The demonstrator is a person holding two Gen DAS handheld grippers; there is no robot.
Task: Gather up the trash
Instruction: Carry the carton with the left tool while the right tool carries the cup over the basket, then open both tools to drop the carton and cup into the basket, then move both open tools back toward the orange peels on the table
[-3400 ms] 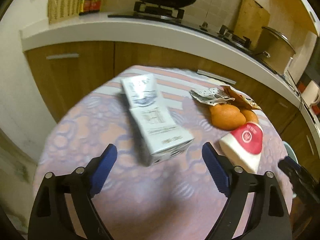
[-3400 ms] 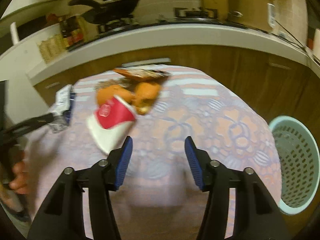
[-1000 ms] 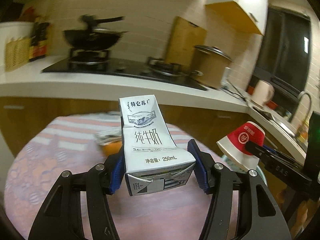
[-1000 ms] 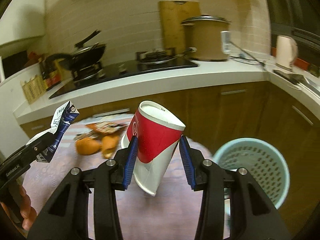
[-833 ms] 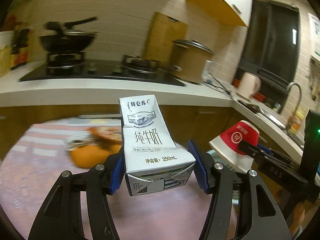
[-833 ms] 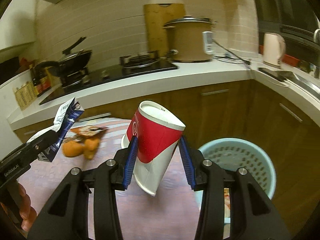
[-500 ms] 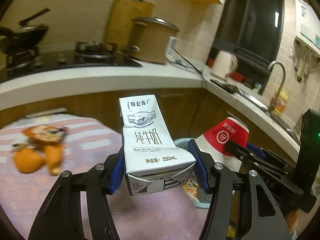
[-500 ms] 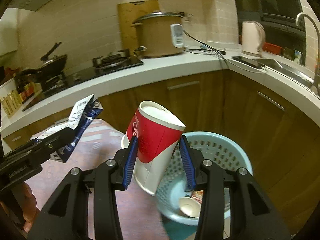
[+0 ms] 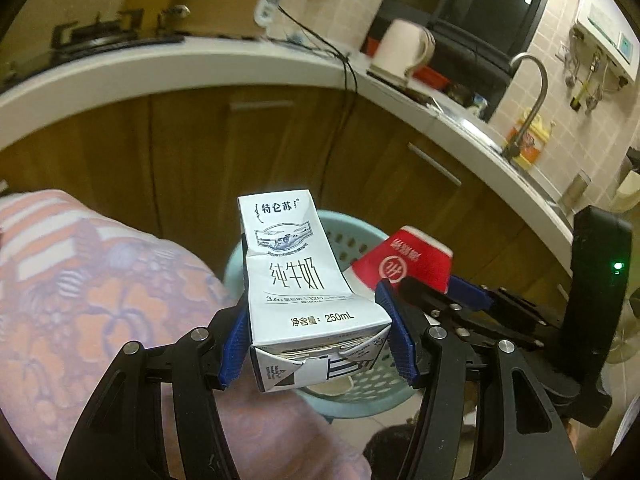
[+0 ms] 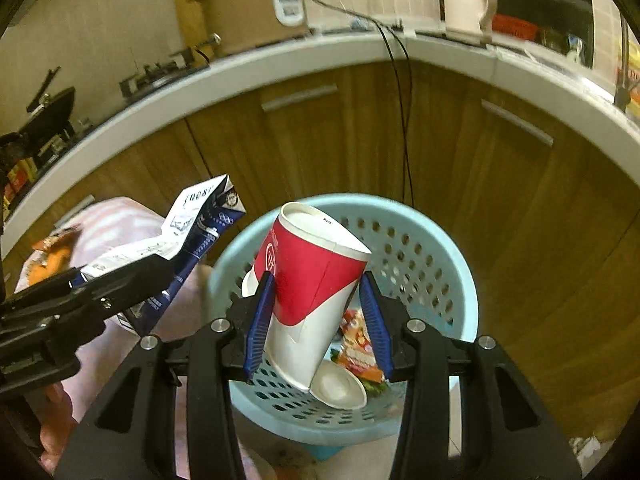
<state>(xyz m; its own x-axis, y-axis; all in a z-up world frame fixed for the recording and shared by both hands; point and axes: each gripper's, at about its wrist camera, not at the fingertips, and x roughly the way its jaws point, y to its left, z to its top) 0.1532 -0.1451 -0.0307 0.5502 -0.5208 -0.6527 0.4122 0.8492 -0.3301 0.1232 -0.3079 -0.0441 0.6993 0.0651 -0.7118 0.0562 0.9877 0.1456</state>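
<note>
Closest in, left gripper [image 9: 318,340]: jaws clamped on a white milk carton [image 9: 304,280], blue pads pressed to both side walls near its base. Carton upright in the grip, top creased, held over the near rim of a pale blue perforated basket [image 9: 360,396]. Carton hides most of the basket's inside from the left wrist view; only a sliver of something pale shows under it.

Right gripper [image 10: 316,320]: jaws closed on a red-and-white paper cup [image 10: 312,292], pads on either side of its body. Cup tilted, open mouth up and away, narrow base low, directly above the basket opening. From the left wrist view the cup's lower part is cut off behind the left gripper's pad.

Inside basket, right wrist view: a white round piece, cup or lid, hard to say which, and a crumpled orange-red wrapper, both partly hidden by cup and pad. Basket foot cut off by the gripper arms.

Left of basket: surface under pink patterned cloth [image 9: 100,300], edge just beside the rim. Orange items [image 10: 52,258] on it, blurred, not identifiable.

Beyond: wooden cabinet fronts, a black cord hanging down, white worktop, kettle [image 9: 404,50], faucet [image 9: 528,96].
</note>
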